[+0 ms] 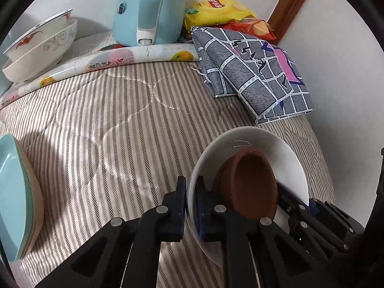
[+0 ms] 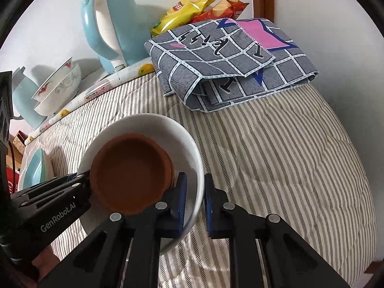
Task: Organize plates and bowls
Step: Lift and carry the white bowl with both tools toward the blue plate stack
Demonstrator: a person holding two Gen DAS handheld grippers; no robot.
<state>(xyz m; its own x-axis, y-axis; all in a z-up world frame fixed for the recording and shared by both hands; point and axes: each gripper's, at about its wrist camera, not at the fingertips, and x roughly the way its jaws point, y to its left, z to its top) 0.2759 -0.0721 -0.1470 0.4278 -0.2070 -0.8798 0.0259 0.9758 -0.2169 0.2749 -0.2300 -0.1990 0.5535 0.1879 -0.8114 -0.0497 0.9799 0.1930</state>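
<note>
A white bowl [image 2: 189, 144] is being held above the striped quilt [image 2: 288, 158], gripped from two sides. A brown bowl [image 2: 130, 170] is being carried inside it, resting against the inner wall and tilted toward the left gripper.

The left gripper [image 1: 190, 206] is being kept clamped on the white bowl's rim: one finger is seen outside the wall, the other inside, next to the brown bowl [image 1: 249, 187]. In the right wrist view the left gripper [image 2: 79, 182] is seen entering from the left, marked "GenRobot.AI". The right gripper [image 2: 194, 201] is being held astride the opposite rim, one finger inside and one outside; a narrow gap is visible beside the outer pad, so it cannot be told whether the rim is being pinched or only straddled.

A pair of pale blue plates [image 1: 16, 192] is lying stacked on the quilt, well apart to the left. Two patterned bowls [image 1: 40, 48] are nested, tilted, on a fruit-print mat [image 1: 115, 58] at the far edge. A light blue kettle [image 1: 148, 9] is standing on the same mat. A folded grey grid-print cloth [image 1: 252, 72] is lying near the wall, with a yellow snack bag [image 1: 216, 9] and a red snack bag [image 1: 254, 27] behind it.
</note>
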